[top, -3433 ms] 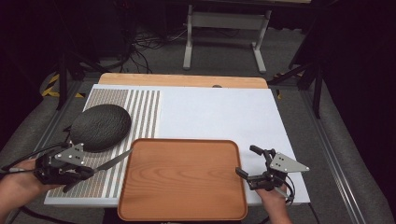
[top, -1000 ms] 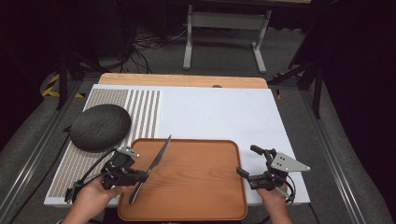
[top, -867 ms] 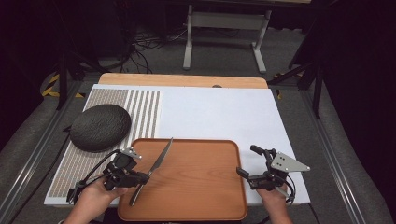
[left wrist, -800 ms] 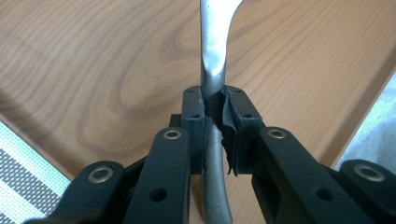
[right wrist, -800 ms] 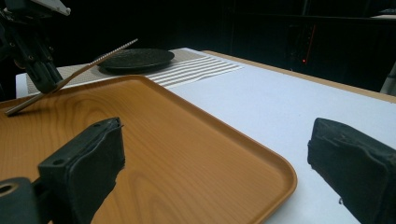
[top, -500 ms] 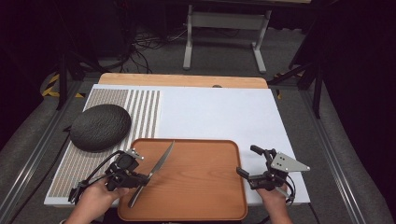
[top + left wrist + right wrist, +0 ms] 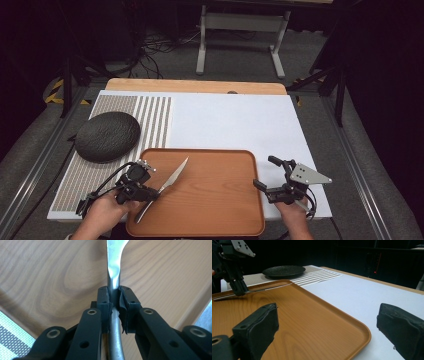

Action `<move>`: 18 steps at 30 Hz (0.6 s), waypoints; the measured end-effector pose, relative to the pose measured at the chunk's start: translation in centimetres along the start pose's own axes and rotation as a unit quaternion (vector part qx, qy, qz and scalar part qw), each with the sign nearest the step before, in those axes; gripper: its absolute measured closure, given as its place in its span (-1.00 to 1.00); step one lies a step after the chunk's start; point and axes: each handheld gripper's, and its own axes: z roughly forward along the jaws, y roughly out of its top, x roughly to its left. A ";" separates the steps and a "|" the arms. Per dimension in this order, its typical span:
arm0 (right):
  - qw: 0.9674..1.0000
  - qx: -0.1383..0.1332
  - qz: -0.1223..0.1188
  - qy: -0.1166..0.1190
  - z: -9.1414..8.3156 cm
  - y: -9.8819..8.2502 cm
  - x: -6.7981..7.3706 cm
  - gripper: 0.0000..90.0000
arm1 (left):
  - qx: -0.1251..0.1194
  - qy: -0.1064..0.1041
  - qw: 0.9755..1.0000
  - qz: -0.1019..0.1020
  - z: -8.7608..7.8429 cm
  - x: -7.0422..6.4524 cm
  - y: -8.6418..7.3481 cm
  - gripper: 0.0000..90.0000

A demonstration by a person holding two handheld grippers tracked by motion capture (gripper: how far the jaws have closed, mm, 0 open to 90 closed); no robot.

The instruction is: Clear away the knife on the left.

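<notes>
- My left tongs (image 7: 150,192) are clamped on a table knife (image 7: 175,176), gripping its handle where it narrows toward the blade; in the left gripper view the metal stem (image 7: 113,280) sits squeezed between the two black pads (image 7: 103,301).
- The blade runs forward and away from these tongs over the near-left part of a wooden tray (image 7: 215,200), while the handle end sticks out behind them past the tray's near-left rim.
- From the right gripper view the knife (image 7: 257,290) is level just above the tray surface; I cannot tell whether it touches the wood.
- My right tongs (image 7: 272,177) are spread wide with nothing between them, sitting just beyond the tray's right rim, over the white counter (image 7: 240,120).
- The knife is shiny steel with a serrated edge; the tray is warm brown wood grain, rectangular with rounded corners and a raised lip.
- Ahead and left of my left tongs lies a dark, round, rough-textured plate (image 7: 107,136) on a grey-and-white striped placemat (image 7: 150,115).
- Nothing stands between the two tongs but the bare tray.
</notes>
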 end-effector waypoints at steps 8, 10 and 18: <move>1.000 -0.001 0.000 0.000 -0.1 0.0 0.0 -0.90 | 0.011 0.001 1.000 -0.001 0.4 -0.1 0.0 0.77; 1.000 0.000 0.000 0.000 0.0 0.0 0.0 -0.90 | 0.012 0.002 1.000 0.000 0.5 -0.2 0.0 0.77; 1.000 -0.001 0.000 0.000 0.0 0.0 0.0 -0.90 | 0.018 0.004 1.000 0.003 0.7 -0.2 0.0 0.77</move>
